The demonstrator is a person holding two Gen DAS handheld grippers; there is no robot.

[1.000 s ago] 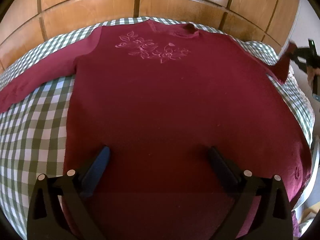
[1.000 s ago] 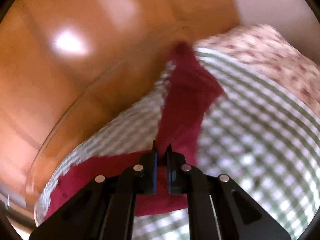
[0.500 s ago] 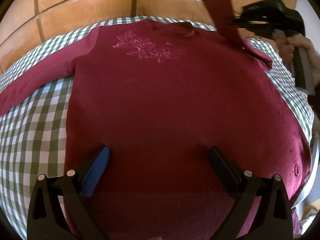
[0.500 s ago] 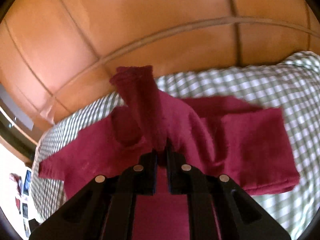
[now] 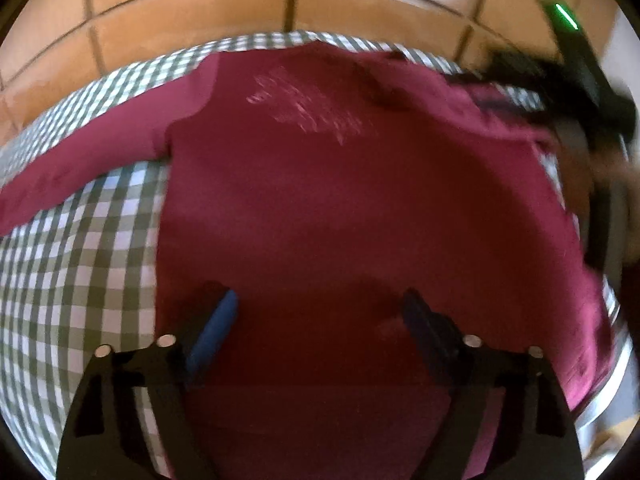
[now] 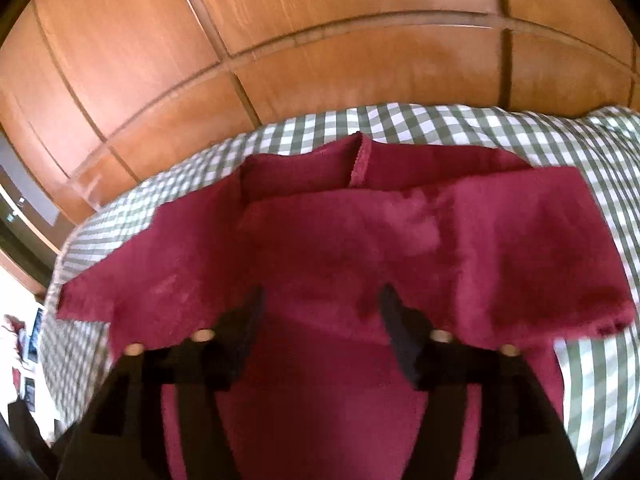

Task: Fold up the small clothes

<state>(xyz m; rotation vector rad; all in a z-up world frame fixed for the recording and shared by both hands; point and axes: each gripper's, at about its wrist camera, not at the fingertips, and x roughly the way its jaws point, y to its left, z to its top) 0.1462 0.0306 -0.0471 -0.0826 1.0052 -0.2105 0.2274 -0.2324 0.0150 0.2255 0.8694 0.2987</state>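
Two grippers over one dark red sweater (image 5: 340,208), spread flat on checked cloth (image 5: 80,264), filling centre of both views. Left gripper (image 5: 320,312) at bottom of left view: jaws closing, wide apart, nothing pinched, sweater below. Right gripper (image 6: 320,304) at bottom of right view: jaws opening, sleeve (image 6: 500,240) released, folded across sweater body, upper right of frame. Other sleeve (image 5: 88,160) stretched toward left edge. Wooden panels (image 6: 320,20) across top.
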